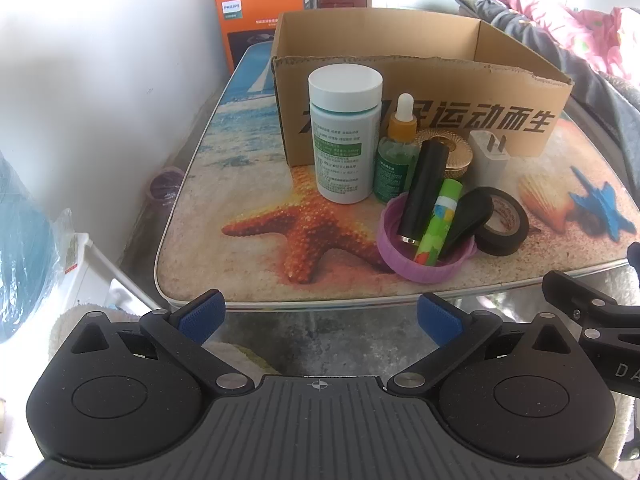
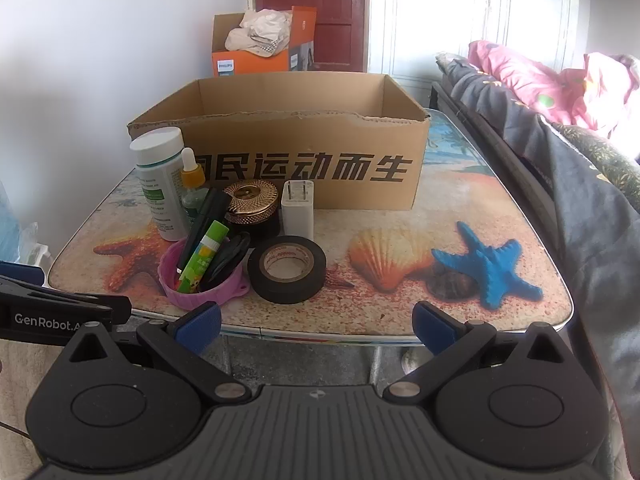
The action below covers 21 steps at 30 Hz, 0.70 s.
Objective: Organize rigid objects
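One cardboard box (image 2: 304, 168), two bottles (one white (image 1: 345, 136), one dropper (image 1: 398, 152)), both grippers' jaws wide.

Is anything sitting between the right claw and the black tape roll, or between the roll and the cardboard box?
Nothing blocks the open right claw from the tape roll. Between the roll and the cardboard box, the white charger stands just behind it.

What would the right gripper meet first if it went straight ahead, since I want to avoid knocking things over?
Probably the black tape roll, which lies nearest the table edge, roughly in line with the open right gripper. The purple lid sits just left of that line. Height is unclear.
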{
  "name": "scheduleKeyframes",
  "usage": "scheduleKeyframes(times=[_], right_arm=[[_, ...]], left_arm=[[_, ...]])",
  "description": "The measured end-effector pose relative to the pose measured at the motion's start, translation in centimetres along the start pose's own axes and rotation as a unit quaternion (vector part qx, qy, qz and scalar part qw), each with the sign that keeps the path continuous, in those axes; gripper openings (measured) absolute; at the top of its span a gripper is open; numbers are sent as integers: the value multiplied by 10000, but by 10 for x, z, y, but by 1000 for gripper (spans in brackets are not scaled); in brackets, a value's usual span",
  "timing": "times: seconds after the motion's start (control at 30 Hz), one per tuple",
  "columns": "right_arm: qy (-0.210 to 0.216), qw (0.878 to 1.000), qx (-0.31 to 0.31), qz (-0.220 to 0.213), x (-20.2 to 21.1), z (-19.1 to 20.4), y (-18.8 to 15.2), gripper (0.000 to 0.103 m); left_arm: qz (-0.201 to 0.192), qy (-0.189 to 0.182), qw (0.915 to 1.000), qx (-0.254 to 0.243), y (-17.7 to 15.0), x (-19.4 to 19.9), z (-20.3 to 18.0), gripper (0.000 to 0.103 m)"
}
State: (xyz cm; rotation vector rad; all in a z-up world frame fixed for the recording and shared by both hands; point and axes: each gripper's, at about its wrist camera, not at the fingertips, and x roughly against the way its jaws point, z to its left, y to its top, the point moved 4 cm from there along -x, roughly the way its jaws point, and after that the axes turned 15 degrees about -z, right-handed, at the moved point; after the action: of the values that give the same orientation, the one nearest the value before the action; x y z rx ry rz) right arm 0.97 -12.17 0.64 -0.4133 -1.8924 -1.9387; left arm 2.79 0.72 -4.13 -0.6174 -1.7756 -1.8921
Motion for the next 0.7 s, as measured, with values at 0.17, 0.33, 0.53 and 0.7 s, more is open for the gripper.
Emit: scheduleKeyframes(times=[0.17,0.33,0.53,0.7], right_arm=[[2,10000,-15,-8,-1,0,1,103],[20,10000,-38,-33,-3,-1,2,103],[47,9999,-97,-62,-8,-3,2,103],[107,9994,-272,-179,-13,-11,3,103]], left_arm=[[7,5,10000,-5,0,0,0,103],[26,5,10000,-14,-1,-2,1,103],[100,-21,9999,-49,-1,-9,-1,103],[-3,-196,9997,-139,1,-14,-6,103]])
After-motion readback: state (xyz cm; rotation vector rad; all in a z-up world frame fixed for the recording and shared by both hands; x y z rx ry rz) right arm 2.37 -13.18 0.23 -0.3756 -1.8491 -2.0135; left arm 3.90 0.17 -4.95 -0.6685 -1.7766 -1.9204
